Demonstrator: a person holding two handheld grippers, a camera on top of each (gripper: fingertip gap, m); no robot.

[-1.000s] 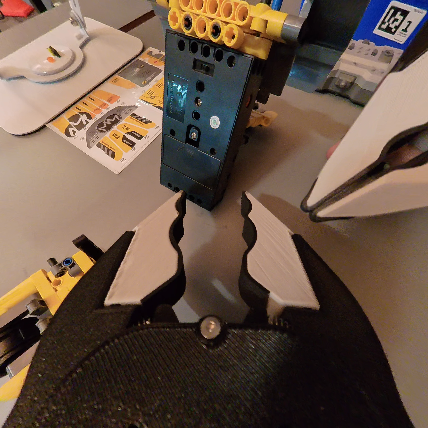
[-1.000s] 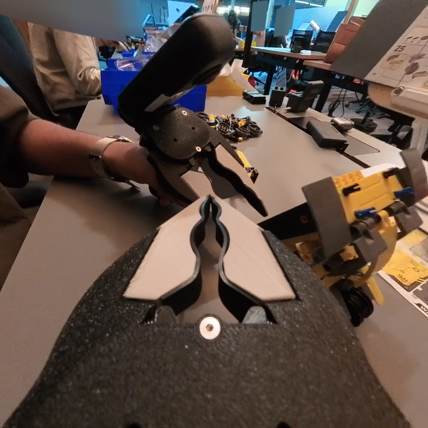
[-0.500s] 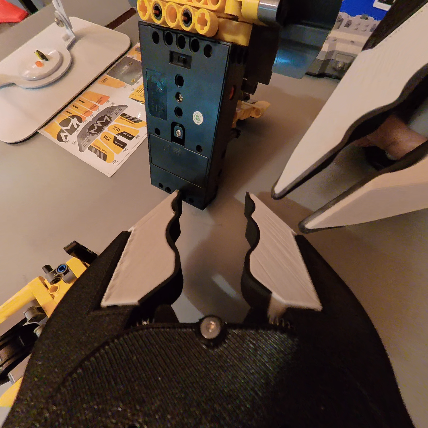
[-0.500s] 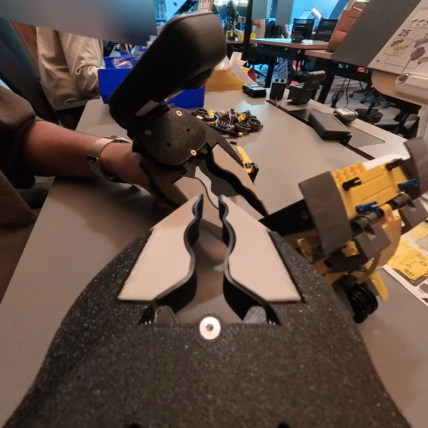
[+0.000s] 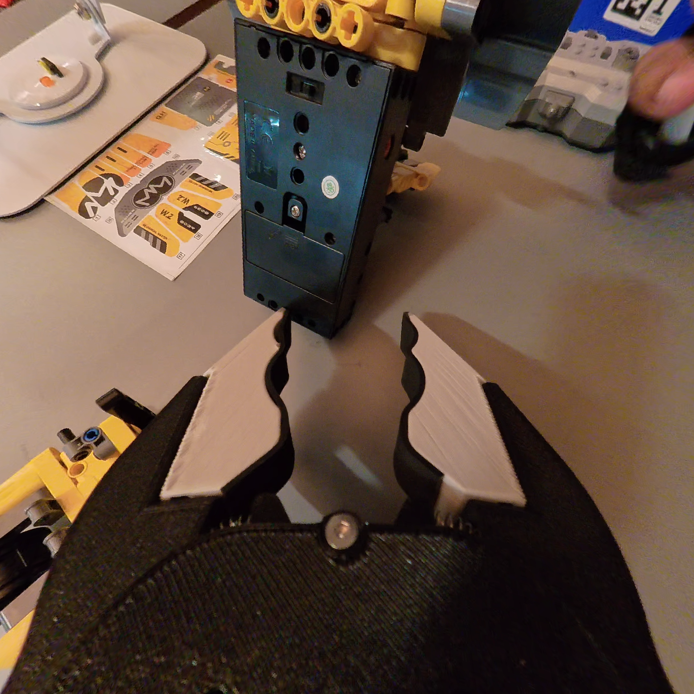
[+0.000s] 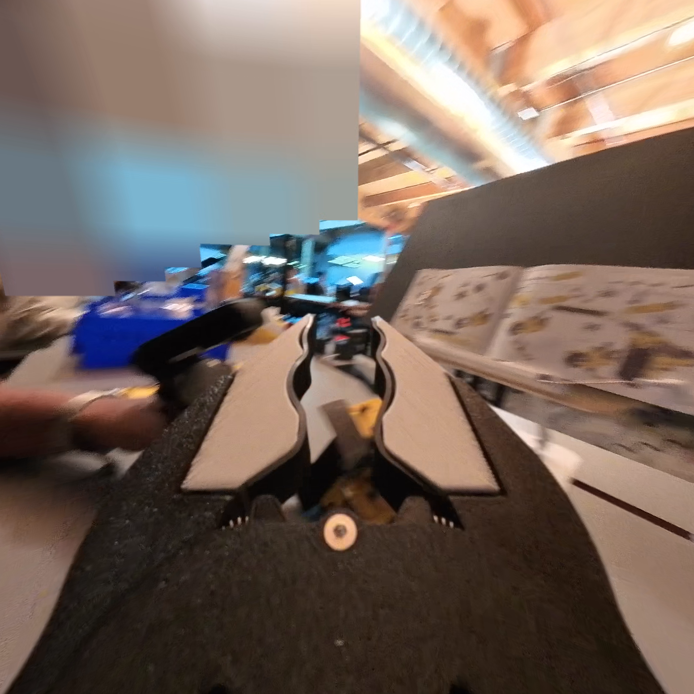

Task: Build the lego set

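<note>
From the left wrist view, the left gripper (image 5: 343, 319) hangs low over the grey matte surface (image 5: 525, 300) with its jaws spread wide and nothing between them. Just ahead stands a tall dark rectangular plastic battery box (image 5: 311, 180), upright on its end, its face dotted with round pin holes, two small screws, a slide switch near the top and a small round white sticker (its print is too small to matter here). The tip of the near-side finger (image 5: 240, 405) sits just beside the box's bottom corner; whether it touches I cannot tell. A row of yellow plastic beams with round holes (image 5: 323, 18) caps the box. To the left lies a flat sheet of yellow, black and grey stickers (image 5: 150, 187), partly tucked beside a pale grey rounded stand base (image 5: 94, 94). At the lower left edge pokes in a yellow and grey brick-built assembly (image 5: 49, 480). Far right, a blurred hand (image 5: 664, 82) hovers in front of a blue printed box (image 5: 638, 18).

The right wrist view is heavily smeared by motion. The right gripper (image 6: 341, 323) is raised, its jaws parted to a moderate gap and empty; below the gap a grey and yellow brick piece (image 6: 353, 417) shows. To the left are the black body of the other gripper (image 6: 195, 338) and a person's forearm (image 6: 75, 424). To the right an open instruction booklet (image 6: 544, 319) leans against a dark board (image 6: 563, 218).
</note>
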